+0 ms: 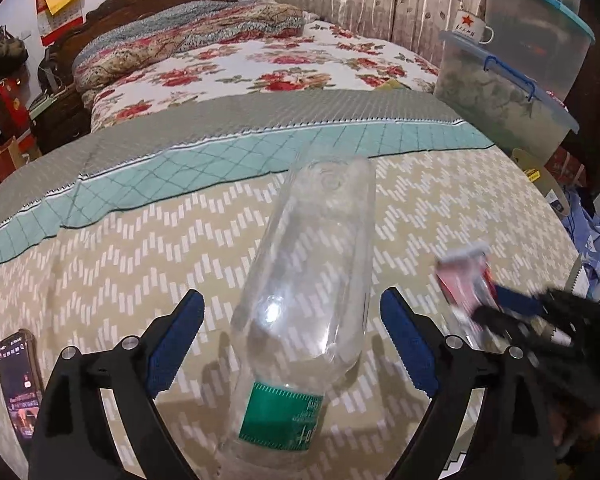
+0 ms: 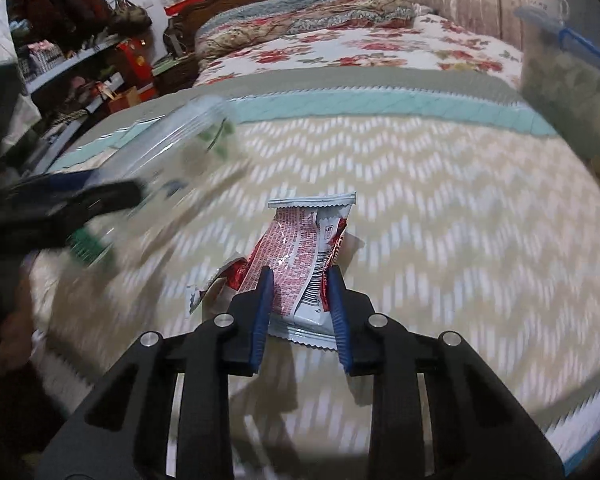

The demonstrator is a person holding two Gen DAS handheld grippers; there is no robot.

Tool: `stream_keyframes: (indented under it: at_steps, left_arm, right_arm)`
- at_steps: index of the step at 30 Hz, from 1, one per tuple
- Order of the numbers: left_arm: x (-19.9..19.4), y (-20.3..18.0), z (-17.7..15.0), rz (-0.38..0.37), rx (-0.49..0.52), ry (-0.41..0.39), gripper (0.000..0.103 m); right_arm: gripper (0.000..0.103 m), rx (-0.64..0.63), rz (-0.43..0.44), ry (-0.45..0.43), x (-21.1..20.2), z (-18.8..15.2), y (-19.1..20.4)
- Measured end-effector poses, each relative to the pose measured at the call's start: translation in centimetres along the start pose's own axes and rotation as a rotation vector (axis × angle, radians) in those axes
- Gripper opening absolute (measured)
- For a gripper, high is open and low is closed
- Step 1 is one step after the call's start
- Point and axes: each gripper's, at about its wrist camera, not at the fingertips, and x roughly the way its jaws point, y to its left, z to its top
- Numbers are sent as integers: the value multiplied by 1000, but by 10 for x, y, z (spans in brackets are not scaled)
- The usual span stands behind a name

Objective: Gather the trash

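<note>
A clear plastic bottle [image 1: 312, 280] with a green label lies between the wide-apart fingers of my left gripper [image 1: 292, 304]; the pads do not touch it. In the right wrist view the bottle [image 2: 172, 156] is a blur at the left beside the left gripper. My right gripper [image 2: 302, 280] is shut on a red and white snack wrapper [image 2: 300, 248] and holds it above the bed. The wrapper [image 1: 466, 280] and right gripper also show blurred at the right of the left wrist view.
The beige zigzag blanket [image 1: 140, 264] covers the bed. A phone [image 1: 18, 384] lies at the left edge. Stacked plastic storage boxes [image 1: 512, 92] with a mug stand at the right. Cluttered shelves [image 2: 72, 64] stand at the left.
</note>
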Motion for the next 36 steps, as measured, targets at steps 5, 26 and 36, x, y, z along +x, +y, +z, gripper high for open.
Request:
stream_keyframes:
  at_steps: [5, 26, 36]
  left_arm:
    - [10, -3, 2, -15, -4, 21, 66]
    - [-15, -4, -33, -11, -59, 13, 66]
    - [-9, -5, -33, -20, -78, 27, 68]
  right_arm:
    - [57, 77, 36, -21, -14, -22, -9]
    - [89, -60, -27, -23, -12, -29, 14]
    - [65, -118, -100, -45, -11, -34, 22]
